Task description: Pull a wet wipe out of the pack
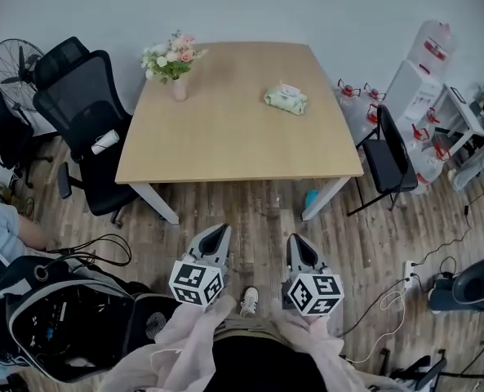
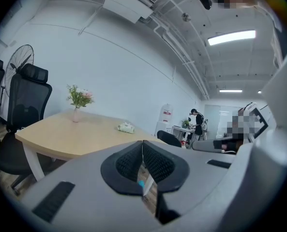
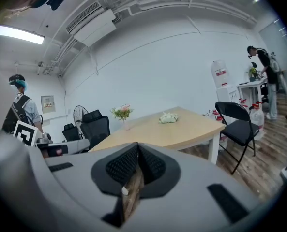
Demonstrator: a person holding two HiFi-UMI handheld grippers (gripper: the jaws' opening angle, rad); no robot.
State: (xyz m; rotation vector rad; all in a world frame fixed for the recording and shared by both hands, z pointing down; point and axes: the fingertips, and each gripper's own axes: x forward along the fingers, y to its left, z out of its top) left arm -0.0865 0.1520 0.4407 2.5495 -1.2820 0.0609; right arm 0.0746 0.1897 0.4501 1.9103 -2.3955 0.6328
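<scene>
Pale green and soft, the plastic pack of wet wipes [image 1: 286,100] is lying flat on the light wooden table [image 1: 225,141]. It is lying in the far right part, nearer to the right edge than to the middle, and well apart from the near edge. Something white is showing on its top, but it is too small to tell whether this is a wipe or the flap. A pink vase with flowers [image 1: 175,64] is standing near the far left corner, well apart from the pack.

As I judge it, no step of the task is being done yet. The person is standing on the brown wooden floor [image 1: 250,207], short of the near edge of the table, and is holding both grippers low in front of the body, far from the pack.

The left gripper [image 1: 218,233] is showing its black ribbed pads pressed together, and nothing is sitting between them. Only floor is showing through the thin slit below the tips. The right gripper [image 1: 297,242] is closed in the same way and is also carrying nothing.

So the whole work is waiting. The person is probably needing to come up to the table, bring both grippers over the far right part and open the jaws. One gripper is likely needed to press the pack down while the other is pinching the top wipe and drawing it out. The pack looks light, so it may be sliding or lifting if nothing is holding it.
</scene>
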